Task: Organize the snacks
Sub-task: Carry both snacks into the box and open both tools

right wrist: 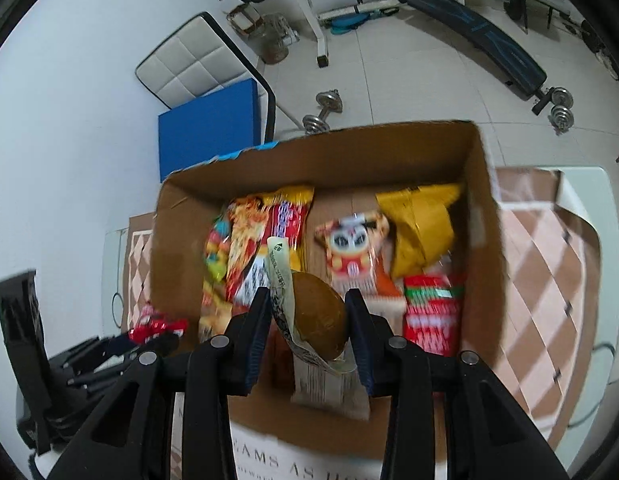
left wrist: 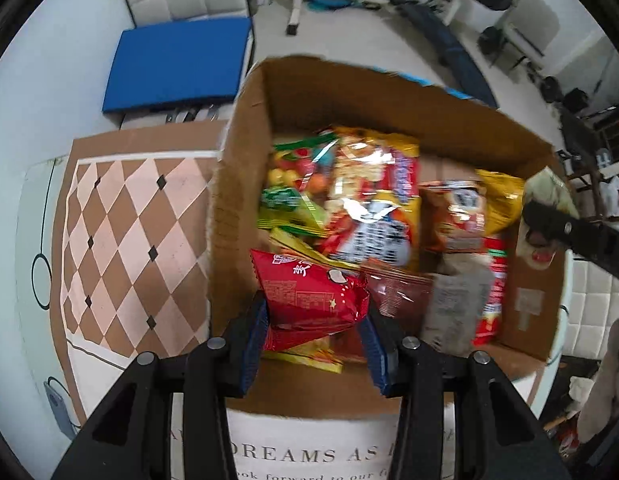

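The cardboard box (left wrist: 245, 128) fills the middle of both views, standing on the checked cloth (left wrist: 121, 232) of the worktop, with snack packets heaped inside. At lower centre of the left wrist view, the left hand-held gripper (left wrist: 315, 334) is clamped on a red packet (left wrist: 309, 300) held over the box's near edge. At lower centre of the right wrist view, the right hand-held gripper (right wrist: 309, 324) is clamped on a clear-wrapped brown bun (right wrist: 317, 316), also above the box.

Risks, as I judge them: both wrappers are slick and puffy, so a loose pinch could let one slide out beside the box — and squeezing harder may crush the bun. The two grippers work close together over one opening and could knock each other.

Count: one box, two held packets, roughly eight loose packets inside — blur makes that uncertain.
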The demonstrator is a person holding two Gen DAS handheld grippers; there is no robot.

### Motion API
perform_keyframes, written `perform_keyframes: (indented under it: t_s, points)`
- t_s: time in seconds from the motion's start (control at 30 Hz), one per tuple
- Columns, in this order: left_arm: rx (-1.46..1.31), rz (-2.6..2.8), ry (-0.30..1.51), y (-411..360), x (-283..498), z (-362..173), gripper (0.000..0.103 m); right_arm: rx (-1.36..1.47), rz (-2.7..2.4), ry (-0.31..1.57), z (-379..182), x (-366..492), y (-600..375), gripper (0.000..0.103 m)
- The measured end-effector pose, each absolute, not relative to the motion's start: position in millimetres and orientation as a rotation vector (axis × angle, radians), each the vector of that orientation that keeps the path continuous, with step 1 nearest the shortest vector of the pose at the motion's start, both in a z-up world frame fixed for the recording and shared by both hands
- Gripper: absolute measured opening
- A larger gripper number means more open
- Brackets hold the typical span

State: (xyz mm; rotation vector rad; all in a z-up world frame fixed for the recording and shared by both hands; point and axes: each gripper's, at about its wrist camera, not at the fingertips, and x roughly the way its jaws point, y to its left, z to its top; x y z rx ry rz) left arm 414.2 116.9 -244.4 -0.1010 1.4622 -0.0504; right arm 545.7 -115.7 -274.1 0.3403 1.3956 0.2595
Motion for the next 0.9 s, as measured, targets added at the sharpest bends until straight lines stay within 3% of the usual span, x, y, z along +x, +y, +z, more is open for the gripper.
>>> perform_keyframes:
  t_s: [0.3, 0.37, 0.4, 0.43, 0.57, 0.9]
  points:
    - [-0.181, 0.0, 1.536, 131.0, 429.0, -276.0, 0.047, 0.352, 0.272, 1.461, -322.8, 593.9, -89.5, 0.042]
    - [-0.202, 0.011, 1.539, 134.2, 430.9, -278.6, 0.055, 0.341, 0.269, 1.477, -327.4, 598.5, -86.2, 0.054]
    - [-0.215, 0.005, 1.543, 134.7, 431.3, -279.1, 0.057, 0.327, 0.26, 1.479, -327.4, 598.3, -85.4, 0.078]
    - [-0.224, 0.002, 1.541, 134.5, 431.4, -279.0, 0.062, 0.313, 0.255, 1.476, -327.0, 598.1, -85.2, 0.088]
    - [-0.223, -0.003, 1.533, 127.1, 434.2, -274.3, 0.085, 0.281, 0.238, 1.474, -321.6, 593.4, -89.4, 0.088]
    - [-0.156, -0.016, 1.471, 103.3, 426.4, -255.2, 0.086, 0.191, 0.123, 1.473, -307.0, 544.3, -121.5, 0.091]
